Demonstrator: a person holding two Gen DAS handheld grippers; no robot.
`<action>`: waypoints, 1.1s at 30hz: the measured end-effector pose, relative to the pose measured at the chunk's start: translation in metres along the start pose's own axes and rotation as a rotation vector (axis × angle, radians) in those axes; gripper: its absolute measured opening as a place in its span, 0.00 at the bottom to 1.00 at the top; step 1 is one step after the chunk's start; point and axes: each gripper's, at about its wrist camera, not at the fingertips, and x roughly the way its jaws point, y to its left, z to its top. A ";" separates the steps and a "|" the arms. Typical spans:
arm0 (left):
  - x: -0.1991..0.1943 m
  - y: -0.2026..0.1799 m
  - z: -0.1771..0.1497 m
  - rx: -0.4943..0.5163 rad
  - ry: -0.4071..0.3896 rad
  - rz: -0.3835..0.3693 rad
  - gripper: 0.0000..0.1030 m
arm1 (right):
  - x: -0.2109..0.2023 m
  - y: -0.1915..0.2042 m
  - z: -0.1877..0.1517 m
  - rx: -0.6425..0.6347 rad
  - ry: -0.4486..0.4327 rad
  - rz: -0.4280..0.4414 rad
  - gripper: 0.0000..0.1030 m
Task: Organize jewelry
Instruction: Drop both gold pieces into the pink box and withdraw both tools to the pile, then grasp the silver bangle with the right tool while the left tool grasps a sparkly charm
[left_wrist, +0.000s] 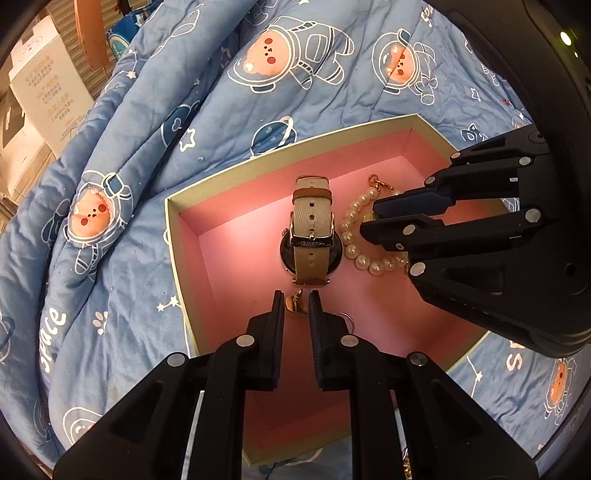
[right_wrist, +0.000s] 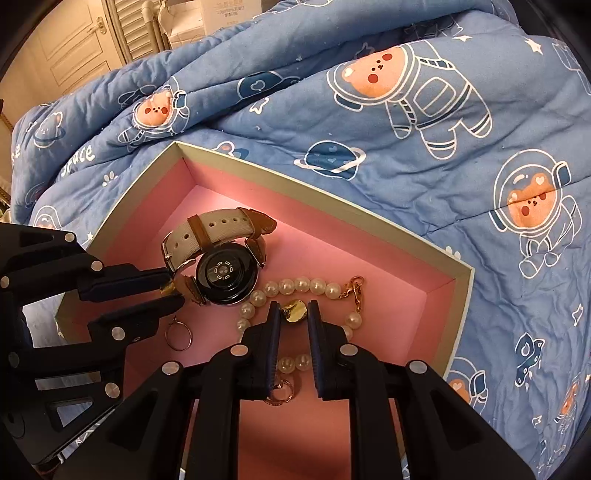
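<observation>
- My left gripper (left_wrist: 296, 301): chunky black plastic linkage with silver round rivets
- My right gripper (right_wrist: 292, 310): same build, dark blue ribbed finger pads

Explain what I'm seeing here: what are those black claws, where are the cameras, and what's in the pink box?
No robot here: a person holds a two-finger gripper in each hand, each with a wide-angle camera looking along its fingers. One picture is the left gripper's view, the other the right gripper's; each also shows the other gripper from the side. Below, on a blue quilt, sits an open box with a pink inside, holding a watch and a pearl bracelet. The left gripper pinches a small gold piece; the right pinches a second gold piece.
</observation>
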 end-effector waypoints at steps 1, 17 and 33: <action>-0.001 0.000 0.000 0.002 -0.003 0.010 0.15 | 0.000 0.001 -0.001 -0.004 -0.001 -0.003 0.15; -0.076 0.016 -0.037 -0.061 -0.219 0.017 0.82 | -0.051 0.018 -0.030 0.015 -0.144 0.023 0.46; -0.098 -0.014 -0.155 -0.160 -0.268 -0.035 0.85 | -0.110 0.053 -0.147 0.054 -0.260 0.096 0.56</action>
